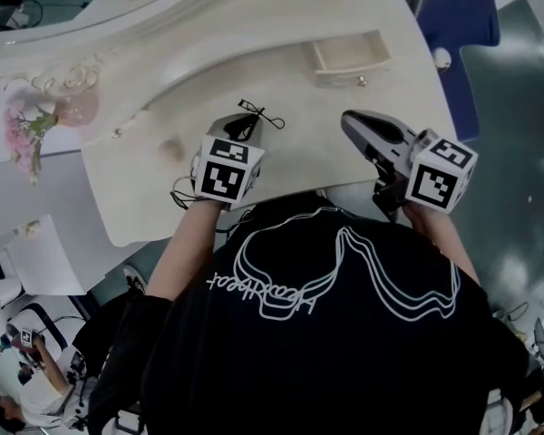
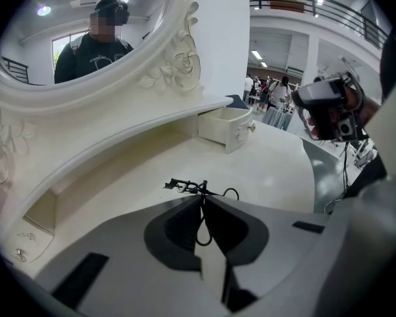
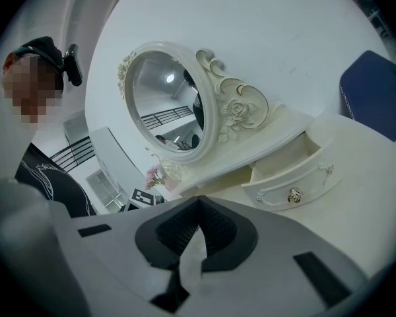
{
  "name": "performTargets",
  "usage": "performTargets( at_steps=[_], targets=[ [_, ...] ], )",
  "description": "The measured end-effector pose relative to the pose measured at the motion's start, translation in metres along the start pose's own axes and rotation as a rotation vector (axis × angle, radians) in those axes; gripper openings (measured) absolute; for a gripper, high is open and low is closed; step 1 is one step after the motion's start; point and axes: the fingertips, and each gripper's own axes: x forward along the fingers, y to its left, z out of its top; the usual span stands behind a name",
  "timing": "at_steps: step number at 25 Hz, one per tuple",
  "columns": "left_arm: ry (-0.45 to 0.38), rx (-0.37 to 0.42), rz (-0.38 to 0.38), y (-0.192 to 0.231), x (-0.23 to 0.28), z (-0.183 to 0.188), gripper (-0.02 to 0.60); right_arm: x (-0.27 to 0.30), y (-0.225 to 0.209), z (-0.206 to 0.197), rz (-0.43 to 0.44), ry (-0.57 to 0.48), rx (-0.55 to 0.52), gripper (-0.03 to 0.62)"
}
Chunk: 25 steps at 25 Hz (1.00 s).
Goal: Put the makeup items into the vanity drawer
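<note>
A thin black eyelash curler [image 1: 259, 114] lies on the cream vanity top [image 1: 290, 152], just ahead of my left gripper [image 1: 248, 127]. In the left gripper view the curler's head [image 2: 185, 186] sticks out past the fingertips, and one of its handle loops runs back between the jaws. My left gripper [image 2: 202, 201] is shut on that loop. The small vanity drawer [image 1: 349, 58] stands pulled out at the far right of the top, seemingly empty [image 2: 226, 128]. My right gripper [image 1: 350, 121] hovers to the right, shut with nothing in it [image 3: 198, 201], and the drawer [image 3: 294, 177] is beyond it.
An oval carved mirror [image 2: 86, 38] rises behind the vanity. A vase of pink flowers [image 1: 32, 127] stands at the far left of the top. A blue chair [image 1: 458, 16] sits beyond the vanity's right end. A second, shut drawer's knob [image 1: 118, 133] shows at the left.
</note>
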Motion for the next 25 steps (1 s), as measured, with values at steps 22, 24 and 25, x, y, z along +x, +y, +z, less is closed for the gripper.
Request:
performTargets(
  at_steps=[22, 24, 25],
  targets=[
    [-0.232, 0.016, -0.060, -0.042, -0.045, 0.102, 0.021, -0.035, 0.000, -0.002, -0.018, -0.067, -0.009, 0.005],
    [-0.252, 0.026, -0.068, -0.046, -0.047, 0.113, 0.021, -0.039, -0.001, -0.002, -0.025, -0.075, -0.009, 0.005],
    [-0.262, 0.032, -0.074, -0.048, -0.047, 0.118, 0.021, -0.041, -0.001, -0.001, -0.029, -0.079, -0.010, 0.005]
  ],
)
